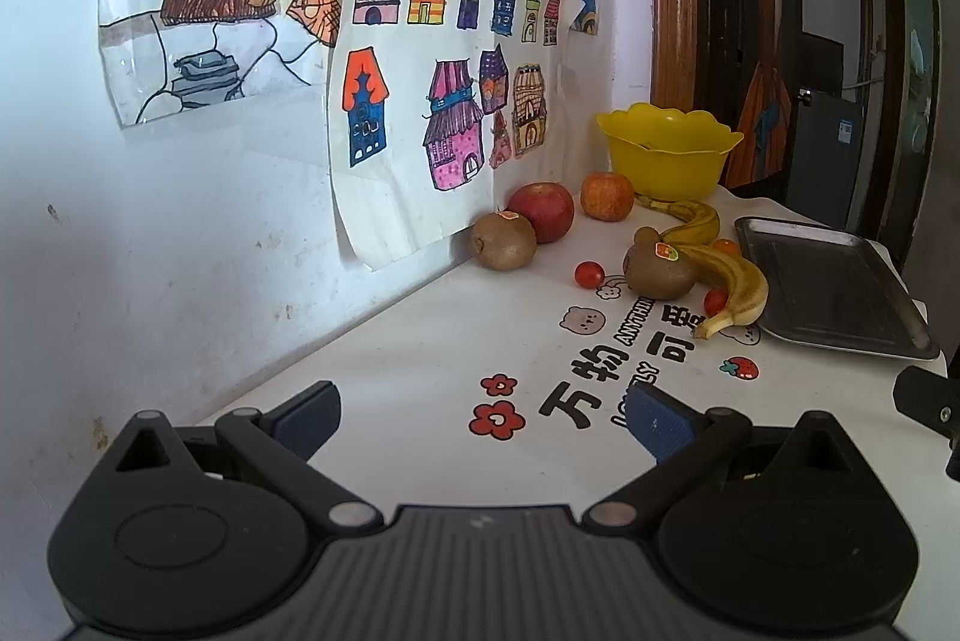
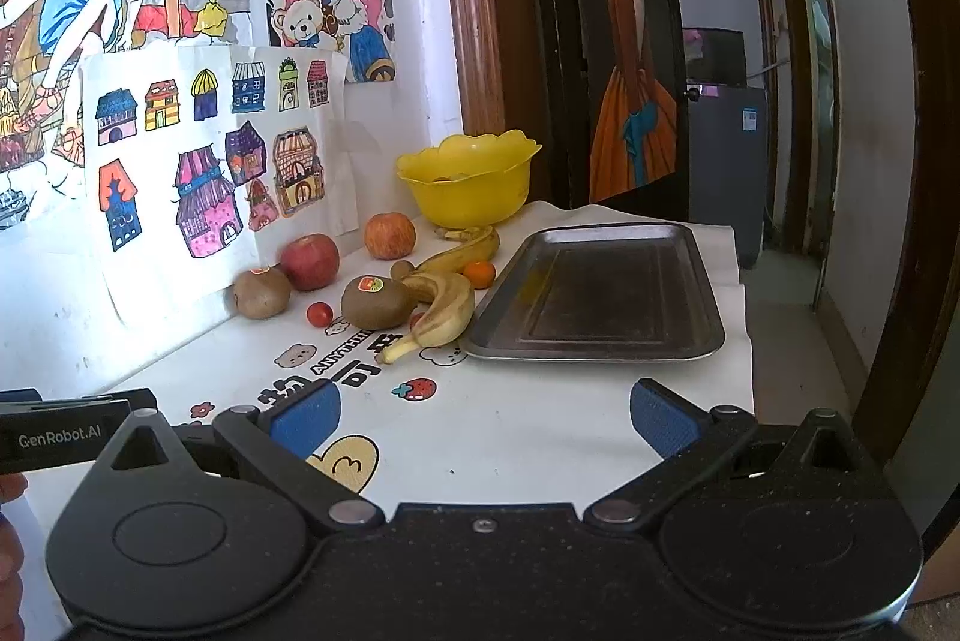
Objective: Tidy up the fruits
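Observation:
Fruit lies loose on a white printed tablecloth (image 2: 510,419) by the wall: two kiwis (image 2: 377,302) (image 2: 261,291), two red apples (image 2: 309,260) (image 2: 390,235), two spotted bananas (image 2: 441,314) (image 2: 468,245), cherry tomatoes (image 2: 319,313) and a small orange fruit (image 2: 480,274). A yellow bowl (image 2: 468,179) stands behind them, a metal tray (image 2: 600,299) to their right. My left gripper (image 1: 486,419) and right gripper (image 2: 485,416) are both open and hold nothing, well short of the fruit. The left view shows the same kiwi (image 1: 659,272), banana (image 1: 735,290), bowl (image 1: 666,149) and tray (image 1: 828,287).
Children's drawings (image 1: 438,101) hang on the wall along the table's left side. A wooden door frame (image 2: 474,11) and a dark doorway lie behind the bowl. The table's right edge drops off just past the tray. The other gripper's body (image 2: 60,437) shows at the left.

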Demonstrator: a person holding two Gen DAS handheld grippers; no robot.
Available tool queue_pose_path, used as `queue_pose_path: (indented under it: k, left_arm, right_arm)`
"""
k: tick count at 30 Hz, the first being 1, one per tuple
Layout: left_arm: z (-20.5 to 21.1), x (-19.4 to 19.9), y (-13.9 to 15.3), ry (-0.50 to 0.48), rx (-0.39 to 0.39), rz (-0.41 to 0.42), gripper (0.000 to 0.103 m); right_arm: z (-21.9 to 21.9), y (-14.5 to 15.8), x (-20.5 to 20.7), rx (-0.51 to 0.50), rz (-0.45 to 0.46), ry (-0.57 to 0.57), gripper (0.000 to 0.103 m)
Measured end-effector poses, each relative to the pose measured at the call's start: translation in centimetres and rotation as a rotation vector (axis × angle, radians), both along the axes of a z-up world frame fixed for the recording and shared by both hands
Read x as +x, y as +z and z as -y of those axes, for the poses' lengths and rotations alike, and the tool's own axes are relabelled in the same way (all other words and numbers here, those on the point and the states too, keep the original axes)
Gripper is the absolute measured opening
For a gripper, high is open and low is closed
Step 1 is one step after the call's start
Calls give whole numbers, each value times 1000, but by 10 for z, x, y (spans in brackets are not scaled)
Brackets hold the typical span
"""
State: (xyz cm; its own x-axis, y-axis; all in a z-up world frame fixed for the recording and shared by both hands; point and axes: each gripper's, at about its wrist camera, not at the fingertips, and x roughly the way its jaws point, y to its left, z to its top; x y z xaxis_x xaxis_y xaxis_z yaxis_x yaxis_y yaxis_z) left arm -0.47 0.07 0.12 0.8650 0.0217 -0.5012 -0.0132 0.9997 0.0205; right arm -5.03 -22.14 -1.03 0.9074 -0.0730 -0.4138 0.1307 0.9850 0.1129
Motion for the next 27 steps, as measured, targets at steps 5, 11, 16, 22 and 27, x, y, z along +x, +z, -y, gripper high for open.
queue_pose_path:
  k: [5,11,16,22,27]
  left_arm:
    - [1,0,-1,-3,1,-5,103]
    - [1,0,-1,-5,5,-8,103]
    - [1,0,-1,-4,3,-10,103]
    - [1,1,-2,-6,6,-11,103]
    - [1,0,-2,-5,7,-11,103]
  right_arm:
    - [2,3,-2,0,3,-10,102]
    - [3,2,0,5,-4,-11,102]
    - [3,1,0,6,-5,-8,102]
    - [3,1,0,6,-5,-8,102]
    - [3,0,0,6,-5,-7,102]
